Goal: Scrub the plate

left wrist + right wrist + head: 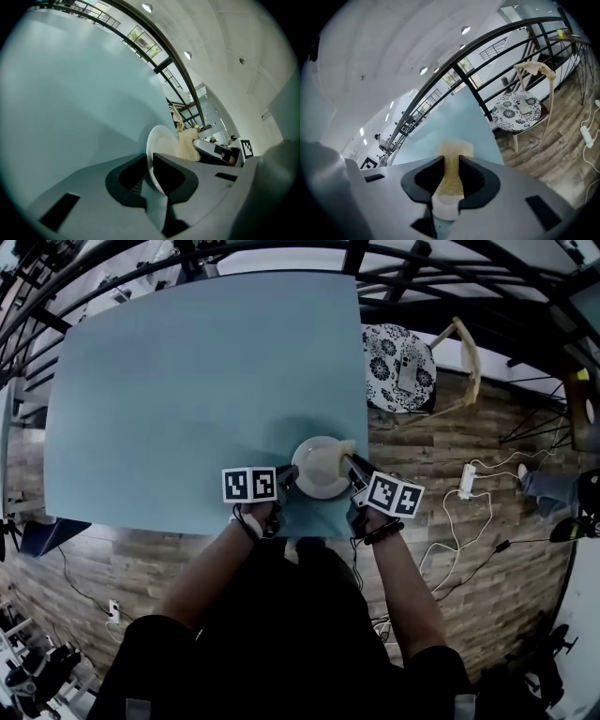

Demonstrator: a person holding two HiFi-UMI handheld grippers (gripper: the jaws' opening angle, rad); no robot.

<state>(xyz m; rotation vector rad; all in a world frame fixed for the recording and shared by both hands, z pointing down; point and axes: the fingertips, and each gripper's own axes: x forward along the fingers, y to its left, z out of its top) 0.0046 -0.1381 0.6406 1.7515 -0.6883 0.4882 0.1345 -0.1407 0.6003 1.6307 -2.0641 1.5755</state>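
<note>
My left claw: pinching the near rim of the plate, one jaw on each face of it, so the rim runs straight up between them.
My right claw: pressed onto the sponge, which stands up out of the jaws as a tall strip.
Plate: white and round, on the tabletop right at the 6 o'clock edge, close to the 5 o'clock corner. In the head view my left claw meets it at about its 8 o'clock rim.
Sponge: pale yellow and coarse, and it lies against the plate's rim at about 2 o'clock. In the left gripper view it touches the far side of the plate.
Tabletop: pale blue and plain, and the plate is the only dish I see on it.
My hands: the left hand and the right hand sit just off the 6 o'clock edge, on either side of the plate.
Chair: a flowered seat and a light wooden back, off the tabletop's 3 o'clock edge, at about 1 o'clock from the plate.
Floor: wooden boards, with a white power strip and its cords at about 3 o'clock from the plate.
</note>
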